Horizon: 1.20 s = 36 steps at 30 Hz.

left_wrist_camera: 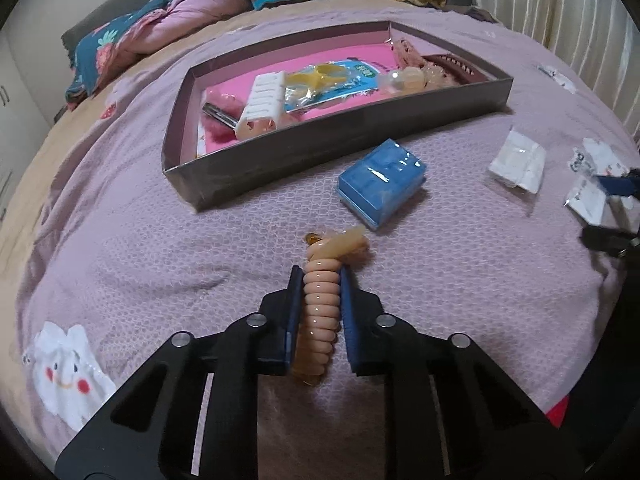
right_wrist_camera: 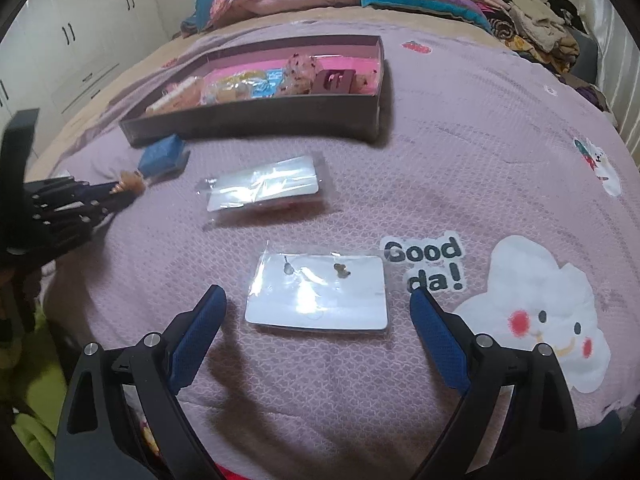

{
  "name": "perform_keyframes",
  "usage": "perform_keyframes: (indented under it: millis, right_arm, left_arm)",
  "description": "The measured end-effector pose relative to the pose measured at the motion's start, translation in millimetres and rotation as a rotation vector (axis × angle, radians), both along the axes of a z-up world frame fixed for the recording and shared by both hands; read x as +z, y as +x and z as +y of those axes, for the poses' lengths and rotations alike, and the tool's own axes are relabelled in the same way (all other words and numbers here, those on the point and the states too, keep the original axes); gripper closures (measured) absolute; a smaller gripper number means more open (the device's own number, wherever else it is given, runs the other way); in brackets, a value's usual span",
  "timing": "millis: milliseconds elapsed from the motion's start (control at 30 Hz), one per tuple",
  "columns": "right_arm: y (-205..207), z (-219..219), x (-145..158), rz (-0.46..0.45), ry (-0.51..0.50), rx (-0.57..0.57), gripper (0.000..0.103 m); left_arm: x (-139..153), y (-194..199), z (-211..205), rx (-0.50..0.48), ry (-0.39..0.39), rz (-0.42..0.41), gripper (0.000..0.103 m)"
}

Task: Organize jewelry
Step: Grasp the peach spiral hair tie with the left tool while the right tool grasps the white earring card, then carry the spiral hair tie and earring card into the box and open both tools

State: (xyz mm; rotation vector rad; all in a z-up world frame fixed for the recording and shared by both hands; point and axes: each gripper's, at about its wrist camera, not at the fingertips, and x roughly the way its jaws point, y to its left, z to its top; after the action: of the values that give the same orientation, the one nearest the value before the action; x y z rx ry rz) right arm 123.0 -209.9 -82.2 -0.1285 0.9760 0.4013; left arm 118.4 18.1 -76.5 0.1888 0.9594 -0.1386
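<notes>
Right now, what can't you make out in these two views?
- Left view: hair tie's lower end, hidden between the left gripper's fingers.
- Left view: right gripper, cut off by the frame edge.
- Right view: contents of the box, blurred.
- Right view: earrings on the card, too small under glare.

Jewelry and hair things on the pink bed

A peach curly hair tie (left_wrist_camera: 320, 312) is squeezed between the two blue fingers of the left claw (left_wrist_camera: 319, 276), with one end poking out past the tips. A blue little box (left_wrist_camera: 382, 182) wrapped in shiny plastic lies flat on the bed, just in front of the long dark tray (left_wrist_camera: 340, 136). In the tray lie a white comb (left_wrist_camera: 260, 106), a yellow and blue packet (left_wrist_camera: 332, 82) and a dark red hair clip (left_wrist_camera: 450, 66). A white card with small earrings (right_wrist_camera: 318, 294), inside a clear bag, lies flat on the bed between the wide-apart fingers of the right claw (right_wrist_camera: 318, 304). Another clear bag with a card (right_wrist_camera: 266, 188) lies farther away, near the tray.
</notes>
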Motion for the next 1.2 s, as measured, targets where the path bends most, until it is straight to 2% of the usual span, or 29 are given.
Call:
perform_keyframes:
  millis: [67,100,133,200,367,667,967,1200]
  right_arm:
    - [-1.4,2.6,-1.0,-0.01,-0.006,0.013,0.017]
    - [-1.5,3.8,-1.2,-0.013,-0.008,0.021,0.03]
    - [-1.5,5.1,-1.1,-0.012,-0.006,0.03,0.037]
    - [-3.2,6.6,1.1,-0.02,0.008,0.048,0.041]
    - [-11.5,14.5,11.8,-0.027,0.064,0.104,0.041]
    - [-26.1,37.7,46.4,-0.052,0.17,0.201,0.041]
    - [-24.1,45.2,69.6,-0.088,0.2,0.221,0.041]
    - [-11.7,37.6,85.3,-0.125,0.217,0.194,0.041]
  left_arm:
    - [2.5,-0.2,4.2,0.015,-0.04,0.003,0.092]
    - [3.8,0.7,5.5,0.02,-0.058,0.007,0.092]
    - [5.8,0.0,8.5,0.031,-0.079,0.008,0.092]
    - [9.5,-2.0,11.2,0.041,-0.102,0.003,0.092]
    - [23.8,-9.8,19.1,0.066,-0.152,-0.022,0.092]
    - [45.4,-14.8,26.8,0.098,-0.18,-0.053,0.092]
    - [64.0,-8.1,27.1,0.105,-0.191,-0.085,0.092]
    - [79.6,3.4,23.0,0.094,-0.201,-0.11,0.092]
